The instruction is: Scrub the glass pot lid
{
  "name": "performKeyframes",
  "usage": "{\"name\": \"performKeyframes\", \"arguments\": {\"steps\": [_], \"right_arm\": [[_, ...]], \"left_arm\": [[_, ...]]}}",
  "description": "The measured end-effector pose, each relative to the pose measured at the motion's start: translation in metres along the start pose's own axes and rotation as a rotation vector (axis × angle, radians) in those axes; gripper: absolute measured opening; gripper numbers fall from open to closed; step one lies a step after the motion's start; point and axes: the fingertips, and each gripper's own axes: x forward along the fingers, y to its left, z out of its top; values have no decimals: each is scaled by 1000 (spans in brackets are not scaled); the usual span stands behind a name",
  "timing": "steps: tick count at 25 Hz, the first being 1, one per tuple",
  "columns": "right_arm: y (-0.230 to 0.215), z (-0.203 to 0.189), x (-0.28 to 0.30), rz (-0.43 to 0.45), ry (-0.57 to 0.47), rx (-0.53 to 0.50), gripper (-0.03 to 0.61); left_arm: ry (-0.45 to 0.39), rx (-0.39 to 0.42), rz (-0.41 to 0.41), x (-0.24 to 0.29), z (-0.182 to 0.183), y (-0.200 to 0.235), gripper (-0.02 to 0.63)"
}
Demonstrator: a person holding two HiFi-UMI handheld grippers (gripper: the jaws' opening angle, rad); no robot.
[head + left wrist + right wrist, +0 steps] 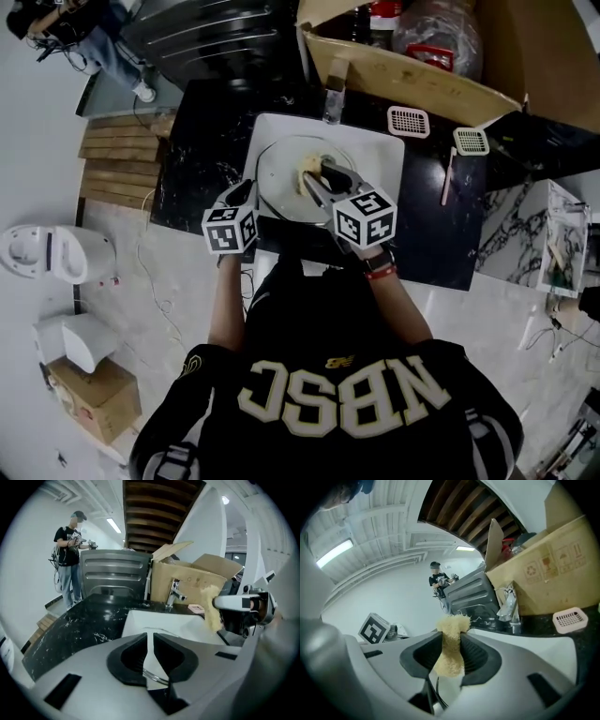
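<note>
1. Head view: my shirt (342, 398) reads "NBSC". The round glass pot lid (281, 173) is at frame centre, in the white square sink (380, 164).
2. Left gripper view: my left gripper (151, 641) pinches the lid's thin metal rim.
3. Right gripper view: my right gripper (451, 639) clamps a fuzzy yellow scrubber (450, 656).

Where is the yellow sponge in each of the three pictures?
Head view: sponge near the centre.
Left gripper view: right of centre.
Right gripper view: centre, pinched between the jaws.
Shared landmark: the tap.
</note>
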Motion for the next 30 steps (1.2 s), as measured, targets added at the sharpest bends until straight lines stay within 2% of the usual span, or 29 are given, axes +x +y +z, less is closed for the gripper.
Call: {"name": "performKeyframes", "arguments": {"steps": [6, 13, 18, 22, 25, 27, 30], "right_arm": [[-7, -1, 21, -17, 17, 27, 127], [-16, -6, 35, -46, 31, 51, 130], [-22, -8, 41, -62, 40, 65, 130], [-28, -5, 43, -66, 38, 72, 130], [-31, -3, 46, -66, 33, 78, 130], [-34, -3, 48, -66, 32, 83, 130], [-37, -1, 51, -64, 28, 83, 130]], "left_arm": [[192, 30, -80, 23, -35, 0, 175], [355, 2, -145, 48, -62, 6, 264], [456, -124, -156, 62, -79, 10, 265], [552, -218, -119, 71, -94, 20, 265], [580, -249, -73, 74, -98, 30, 242], [608, -257, -48, 77, -99, 34, 193], [669, -257, -38, 81, -103, 35, 170]]}}
